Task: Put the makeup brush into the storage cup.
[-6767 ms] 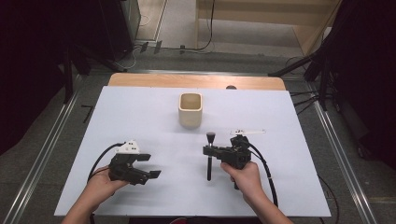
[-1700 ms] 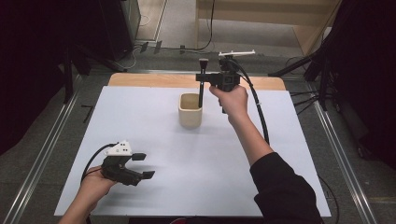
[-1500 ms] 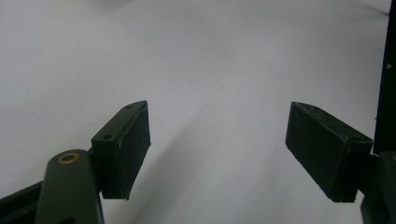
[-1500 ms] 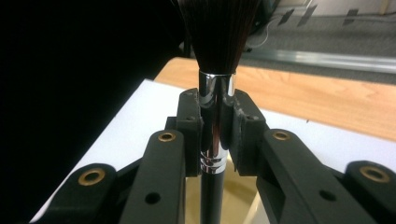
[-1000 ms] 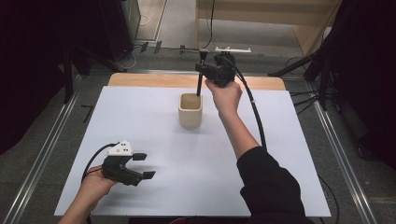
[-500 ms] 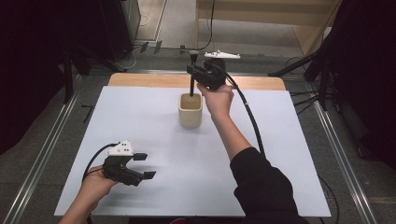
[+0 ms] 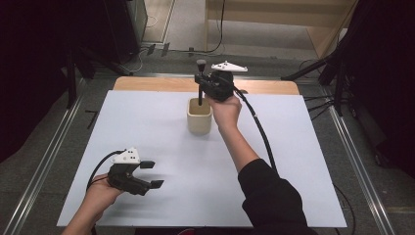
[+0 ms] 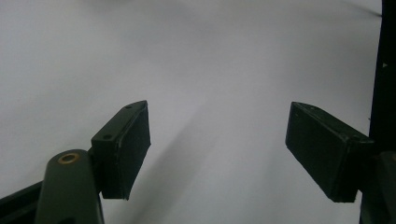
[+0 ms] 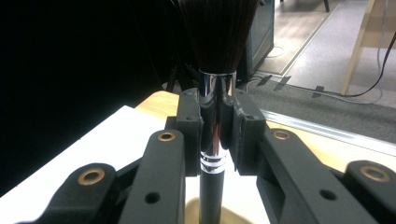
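A makeup brush with a black handle, silver ferrule and dark bristles stands upright, bristles up. My right gripper is shut on it at the ferrule. The lower end of the handle dips into the mouth of a beige cup at the back middle of the table; the cup's rim lies just under the jaws. My left gripper rests low over the white table near the front left, jaws wide apart with nothing between them.
A white sheet covers the table, with a strip of bare wood along the far edge. The right gripper's black cable trails over the right half. Dark stands and floor cables surround the table.
The right hand carried the brush left and down from behind the cup, so the handle's end now sits inside the cup's mouth. The left gripper stayed put.
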Motion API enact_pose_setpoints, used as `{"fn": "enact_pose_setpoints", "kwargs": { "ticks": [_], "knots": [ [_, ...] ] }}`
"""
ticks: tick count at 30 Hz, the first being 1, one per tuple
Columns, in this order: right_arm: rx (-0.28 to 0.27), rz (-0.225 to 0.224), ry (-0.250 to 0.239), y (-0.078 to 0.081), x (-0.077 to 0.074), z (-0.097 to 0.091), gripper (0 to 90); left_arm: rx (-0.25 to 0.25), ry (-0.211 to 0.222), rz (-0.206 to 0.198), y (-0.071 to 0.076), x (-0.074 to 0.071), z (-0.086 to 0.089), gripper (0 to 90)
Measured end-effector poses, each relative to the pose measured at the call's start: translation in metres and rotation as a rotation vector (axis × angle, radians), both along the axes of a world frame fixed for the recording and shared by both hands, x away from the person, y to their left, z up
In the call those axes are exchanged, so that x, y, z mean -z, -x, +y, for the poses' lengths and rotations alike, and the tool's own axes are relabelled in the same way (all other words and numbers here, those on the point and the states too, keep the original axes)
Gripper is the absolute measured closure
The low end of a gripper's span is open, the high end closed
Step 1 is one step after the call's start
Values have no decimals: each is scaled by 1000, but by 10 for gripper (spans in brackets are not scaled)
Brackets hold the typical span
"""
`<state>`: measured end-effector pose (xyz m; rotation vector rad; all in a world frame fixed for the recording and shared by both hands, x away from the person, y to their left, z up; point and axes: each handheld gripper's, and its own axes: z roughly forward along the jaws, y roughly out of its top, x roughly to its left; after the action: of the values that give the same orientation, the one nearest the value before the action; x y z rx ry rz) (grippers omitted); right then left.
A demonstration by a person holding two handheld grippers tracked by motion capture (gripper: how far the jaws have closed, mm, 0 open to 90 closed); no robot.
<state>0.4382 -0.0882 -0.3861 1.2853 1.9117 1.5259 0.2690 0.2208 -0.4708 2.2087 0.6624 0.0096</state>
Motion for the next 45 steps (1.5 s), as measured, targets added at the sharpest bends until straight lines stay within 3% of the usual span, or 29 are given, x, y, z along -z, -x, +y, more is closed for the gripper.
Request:
{"fn": "enact_pose_setpoints", "kwargs": {
  "ticks": [5,19,23,27,39,40,42,43,45],
  "knots": [
    [-10,22,-23,1,6,-1,778,2,0,2,0,0,0,227],
    [-23,45,-5,5,23,1,778,3,0,1,0,0,0,227],
    [-31,47,-18,7,24,1,777,2,0,3,0,0,0,227],
    [-30,38,12,9,24,2,777,2,1,2,0,0,0,226],
    [-39,32,20,10,24,0,767,3,-1,0,0,0,1,227],
    [-49,29,21,11,23,-1,697,3,1,0,0,0,1,227],
    [-92,-1,5,10,23,-2,393,4,-1,-1,0,0,1,227],
    [-87,2,8,10,23,-2,274,5,-2,0,0,0,1,227],
    [-79,39,-1,10,22,-4,180,3,-5,3,0,0,1,227]
  ]
}}
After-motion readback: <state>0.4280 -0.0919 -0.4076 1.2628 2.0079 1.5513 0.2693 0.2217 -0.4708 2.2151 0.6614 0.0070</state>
